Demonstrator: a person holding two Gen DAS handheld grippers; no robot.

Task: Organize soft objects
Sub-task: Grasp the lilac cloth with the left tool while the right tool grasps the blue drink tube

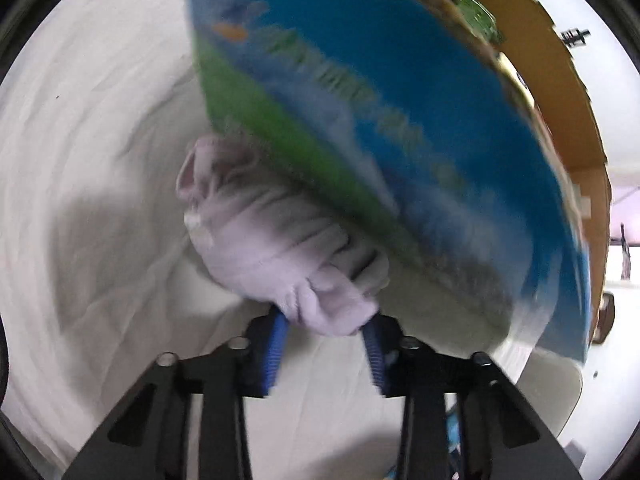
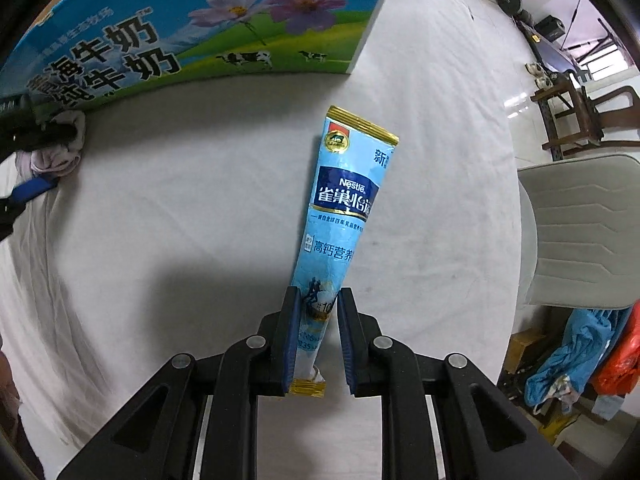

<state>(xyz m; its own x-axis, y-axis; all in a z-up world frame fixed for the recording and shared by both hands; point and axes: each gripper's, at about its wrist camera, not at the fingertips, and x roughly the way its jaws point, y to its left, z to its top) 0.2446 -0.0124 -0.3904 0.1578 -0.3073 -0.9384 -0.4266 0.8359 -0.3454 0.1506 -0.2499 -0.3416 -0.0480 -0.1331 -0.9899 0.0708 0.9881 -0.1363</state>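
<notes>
My left gripper (image 1: 326, 322) is shut on the near end of a pale lilac bunched cloth (image 1: 264, 240). The cloth lies on the white sheet, right against the foot of a blue and green milk carton box (image 1: 360, 100). That view is motion-blurred. My right gripper (image 2: 318, 312) points down and is shut on the lower part of a light blue Nestle sachet stick (image 2: 344, 208), which hangs above the sheet. The right wrist view also has the carton box (image 2: 200, 32) at the top left and the lilac cloth (image 2: 60, 148) at the left edge.
A wrinkled white sheet (image 2: 160, 220) covers the work surface. A grey-white chair (image 2: 580, 240) stands by its right edge. Blue cloth and an orange bag (image 2: 608, 364) lie on the floor below it. Wooden furniture (image 2: 572, 116) stands further back.
</notes>
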